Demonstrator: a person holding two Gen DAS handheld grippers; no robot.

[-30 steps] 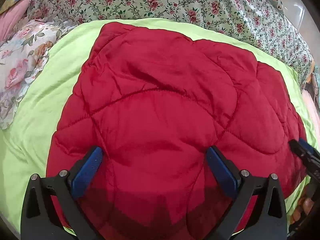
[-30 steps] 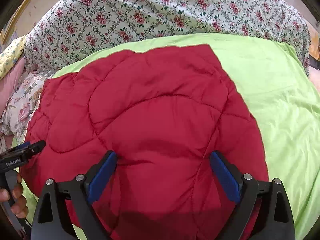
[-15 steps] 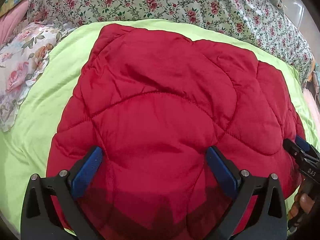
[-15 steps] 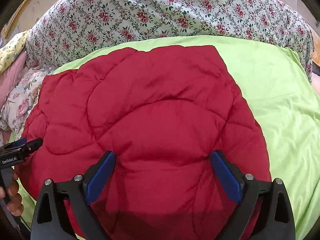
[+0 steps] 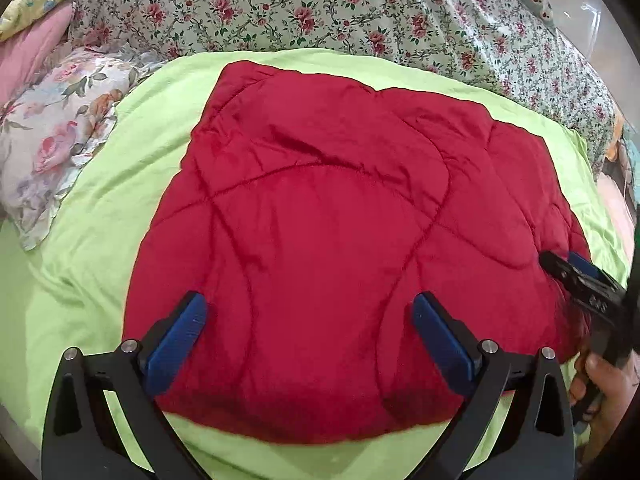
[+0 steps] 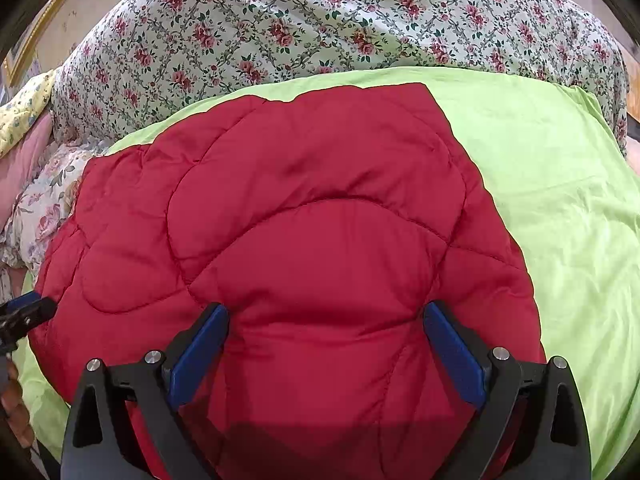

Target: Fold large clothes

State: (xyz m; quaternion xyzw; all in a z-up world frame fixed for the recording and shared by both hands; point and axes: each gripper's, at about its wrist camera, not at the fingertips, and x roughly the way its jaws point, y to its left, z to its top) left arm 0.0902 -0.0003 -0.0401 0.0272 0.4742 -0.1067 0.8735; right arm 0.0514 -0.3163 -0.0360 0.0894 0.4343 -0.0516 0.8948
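A red quilted padded garment (image 5: 320, 220) lies folded flat on a lime green sheet (image 5: 100, 220). It also fills the right wrist view (image 6: 320, 248). My left gripper (image 5: 310, 312) is open and empty, hovering above the garment's near left part. My right gripper (image 6: 326, 320) is open and empty above the garment's near right part. The right gripper also shows at the right edge of the left wrist view (image 5: 576, 276). The left gripper shows at the left edge of the right wrist view (image 6: 24, 312).
A floral bedspread (image 6: 320, 28) covers the bed behind the green sheet (image 6: 560, 200). A floral pillow (image 5: 56, 132) and a pink pillow (image 5: 28, 52) lie at the left. The green sheet's near edge shows below the garment (image 5: 320, 456).
Both grippers have drawn back and up from the garment. In the left wrist view the garment's near edge and the green sheet in front of it have come into sight.
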